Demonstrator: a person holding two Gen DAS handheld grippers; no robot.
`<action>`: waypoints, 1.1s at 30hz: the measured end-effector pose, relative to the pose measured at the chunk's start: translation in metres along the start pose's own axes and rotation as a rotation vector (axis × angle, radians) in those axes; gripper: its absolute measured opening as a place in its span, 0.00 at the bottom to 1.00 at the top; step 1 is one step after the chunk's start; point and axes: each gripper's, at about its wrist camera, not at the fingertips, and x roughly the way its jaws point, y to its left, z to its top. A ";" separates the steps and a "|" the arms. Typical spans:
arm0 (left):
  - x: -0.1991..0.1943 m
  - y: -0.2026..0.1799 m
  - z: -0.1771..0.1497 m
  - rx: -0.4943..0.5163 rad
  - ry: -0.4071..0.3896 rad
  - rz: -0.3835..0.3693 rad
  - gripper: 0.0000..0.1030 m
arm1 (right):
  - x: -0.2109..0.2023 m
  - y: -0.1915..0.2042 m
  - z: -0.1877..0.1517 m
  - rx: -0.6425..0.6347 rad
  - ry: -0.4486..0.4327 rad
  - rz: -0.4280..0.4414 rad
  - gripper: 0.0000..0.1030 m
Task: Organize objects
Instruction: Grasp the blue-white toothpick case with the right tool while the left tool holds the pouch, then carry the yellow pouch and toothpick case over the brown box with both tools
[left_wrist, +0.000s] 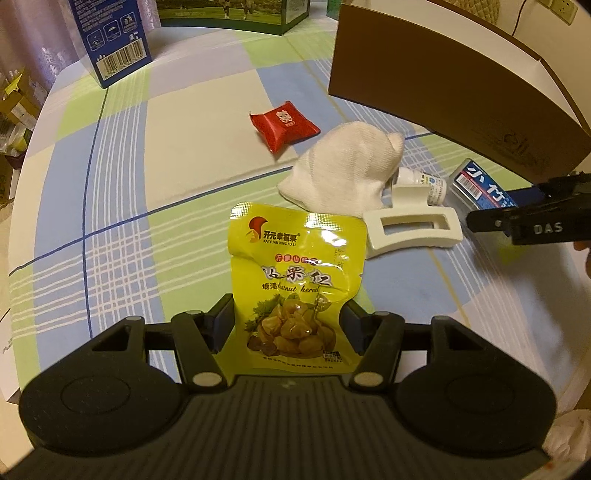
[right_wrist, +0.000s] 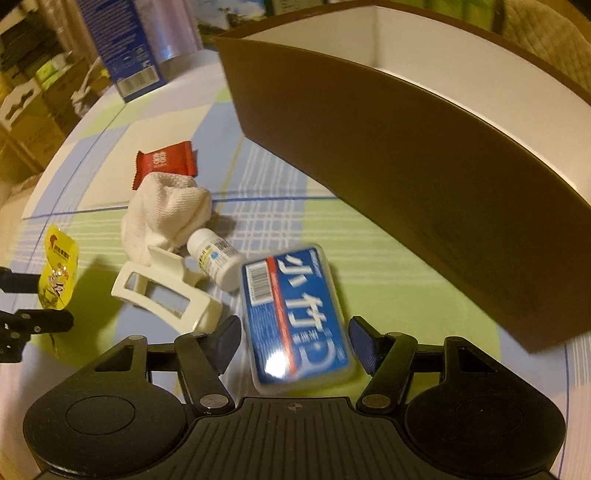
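A yellow chestnut snack packet (left_wrist: 291, 280) stands upright between the fingers of my left gripper (left_wrist: 288, 321), which is shut on its lower sides. In the right wrist view the same packet (right_wrist: 59, 273) hangs above its shadow at the far left. My right gripper (right_wrist: 295, 332) has its pads against both long sides of a blue plastic case (right_wrist: 295, 314) with white lettering and is shut on it. The case is motion-blurred. From the left wrist view the right gripper (left_wrist: 517, 218) reaches in from the right over the blue case (left_wrist: 480, 184).
On the checked tablecloth lie a red packet (left_wrist: 284, 123), a white sock (left_wrist: 343, 170), a white hair clip (left_wrist: 410, 225) and a small white bottle (left_wrist: 424, 182). A large open brown box (right_wrist: 406, 166) stands at the right. A blue carton (left_wrist: 110, 37) stands at the far left.
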 end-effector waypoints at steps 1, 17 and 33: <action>0.000 0.001 0.000 -0.004 0.001 0.002 0.55 | 0.003 0.002 0.001 -0.010 0.004 -0.006 0.60; -0.021 0.012 0.012 0.011 -0.070 -0.038 0.55 | -0.031 0.007 -0.016 0.054 -0.026 -0.080 0.54; -0.053 -0.019 0.037 0.094 -0.167 -0.082 0.55 | -0.103 0.007 -0.016 0.149 -0.115 -0.042 0.54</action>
